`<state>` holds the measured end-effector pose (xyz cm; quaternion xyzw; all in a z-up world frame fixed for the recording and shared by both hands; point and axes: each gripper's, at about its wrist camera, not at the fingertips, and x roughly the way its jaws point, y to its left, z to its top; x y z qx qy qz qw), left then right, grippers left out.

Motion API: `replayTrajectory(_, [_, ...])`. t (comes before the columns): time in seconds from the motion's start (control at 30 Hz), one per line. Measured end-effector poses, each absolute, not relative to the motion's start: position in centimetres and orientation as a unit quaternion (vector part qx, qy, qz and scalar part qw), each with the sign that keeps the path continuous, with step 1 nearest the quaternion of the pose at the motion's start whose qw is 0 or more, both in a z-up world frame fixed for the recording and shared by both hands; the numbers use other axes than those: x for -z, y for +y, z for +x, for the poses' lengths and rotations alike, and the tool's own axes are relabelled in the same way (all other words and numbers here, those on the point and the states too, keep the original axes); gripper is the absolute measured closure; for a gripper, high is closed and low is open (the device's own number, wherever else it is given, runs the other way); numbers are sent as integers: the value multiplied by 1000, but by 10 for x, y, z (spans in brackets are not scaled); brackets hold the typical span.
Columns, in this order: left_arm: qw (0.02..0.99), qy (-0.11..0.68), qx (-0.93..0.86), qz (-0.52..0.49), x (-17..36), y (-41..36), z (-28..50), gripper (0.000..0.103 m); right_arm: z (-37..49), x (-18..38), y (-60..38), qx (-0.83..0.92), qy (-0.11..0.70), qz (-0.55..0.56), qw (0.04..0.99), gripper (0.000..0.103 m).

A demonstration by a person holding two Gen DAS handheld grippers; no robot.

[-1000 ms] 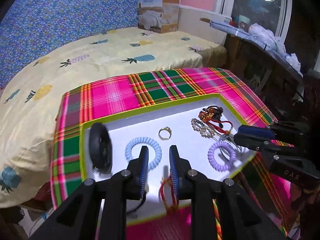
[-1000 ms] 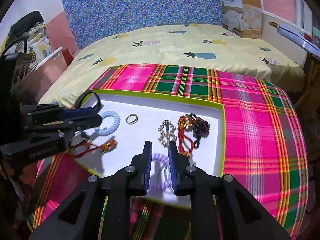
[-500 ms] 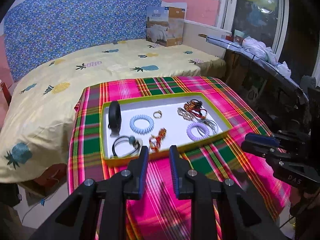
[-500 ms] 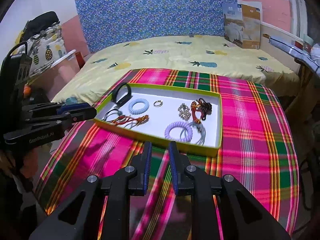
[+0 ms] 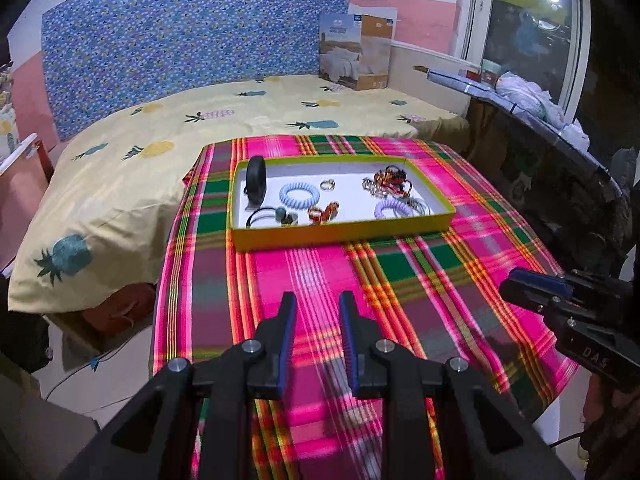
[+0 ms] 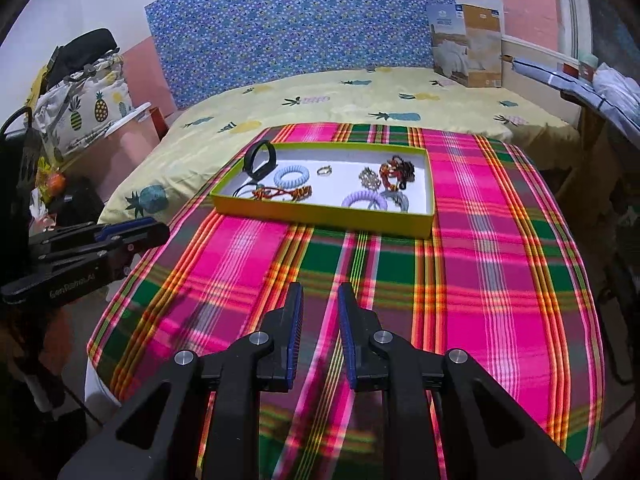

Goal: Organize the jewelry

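A yellow-green tray (image 5: 340, 234) (image 6: 320, 216) with a white floor sits far back on the plaid cloth. It holds a black band (image 5: 256, 182) standing on edge, a blue coil tie (image 5: 299, 195), a small ring (image 5: 327, 185), a purple coil tie (image 5: 394, 209), a red-orange cord bracelet (image 5: 324, 213) and dark beaded bracelets (image 5: 390, 178). My left gripper (image 5: 318, 300) hangs open over bare cloth, well short of the tray, with nothing between its pads. My right gripper (image 6: 320, 292) is likewise open and empty over the near cloth.
The plaid cloth (image 6: 480, 280) covers a small table that butts against a bed with a pineapple sheet (image 5: 160, 140). A cluttered dark ledge (image 5: 560, 152) runs along the right. Bags and a stool (image 6: 80, 112) stand at the left. The floor drops off past the near edge.
Both grippers have pulled back from over the tray toward the table's near edge. The tray now looks small and far off. The jaws kept the same gap.
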<state>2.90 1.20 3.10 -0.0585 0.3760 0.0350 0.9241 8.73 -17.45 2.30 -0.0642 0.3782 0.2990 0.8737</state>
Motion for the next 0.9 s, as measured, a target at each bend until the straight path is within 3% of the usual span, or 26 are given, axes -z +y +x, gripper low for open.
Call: replayTrajectory(0.9, [915, 392, -69, -63, -12, 14, 28, 81, 86, -8, -165, -290, 387, -89, 871, 85])
